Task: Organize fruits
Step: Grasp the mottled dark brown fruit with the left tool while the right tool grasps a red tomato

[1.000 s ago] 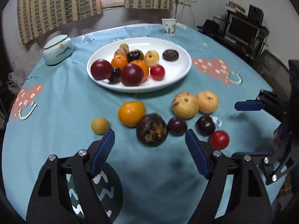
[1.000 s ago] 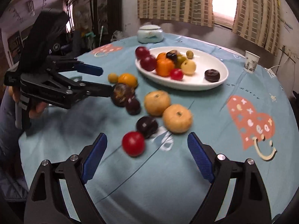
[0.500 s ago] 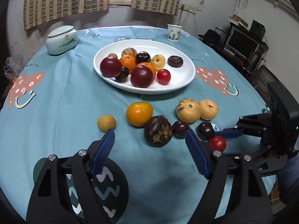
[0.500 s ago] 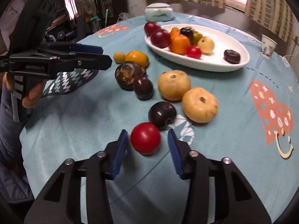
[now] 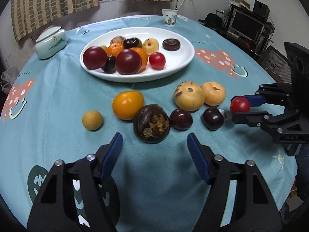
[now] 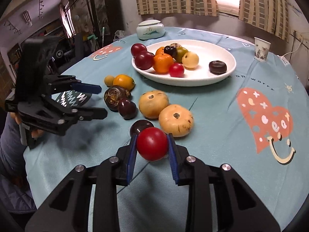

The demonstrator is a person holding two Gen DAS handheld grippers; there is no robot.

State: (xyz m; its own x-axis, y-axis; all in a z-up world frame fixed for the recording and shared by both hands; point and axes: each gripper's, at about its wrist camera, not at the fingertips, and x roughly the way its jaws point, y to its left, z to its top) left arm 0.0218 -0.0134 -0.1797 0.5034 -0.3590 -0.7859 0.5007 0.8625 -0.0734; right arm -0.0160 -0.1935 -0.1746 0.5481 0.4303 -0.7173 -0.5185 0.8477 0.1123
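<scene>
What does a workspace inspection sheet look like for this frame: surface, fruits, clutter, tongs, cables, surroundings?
Surface: round table under a teal tablecloth with heart prints.
Job's things: white plate holding about ten fruits; seven loose fruits on the cloth before it, plus a red tomato.
Clutter: lidded ceramic jar; paper cup.
Grippers: right tongs shut on the red tomato; left tongs closing, nothing between them, just short of the dark wrinkled fruit.
Cables: white cord on the wall behind the cup.
Surroundings: striped curtains, window, monitor.

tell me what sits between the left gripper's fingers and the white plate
In the left wrist view, the left gripper, jaws closing on nothing, faces a dark brown wrinkled fruit. Beyond it lies an orange fruit, then bare cloth up to the white plate.
</scene>
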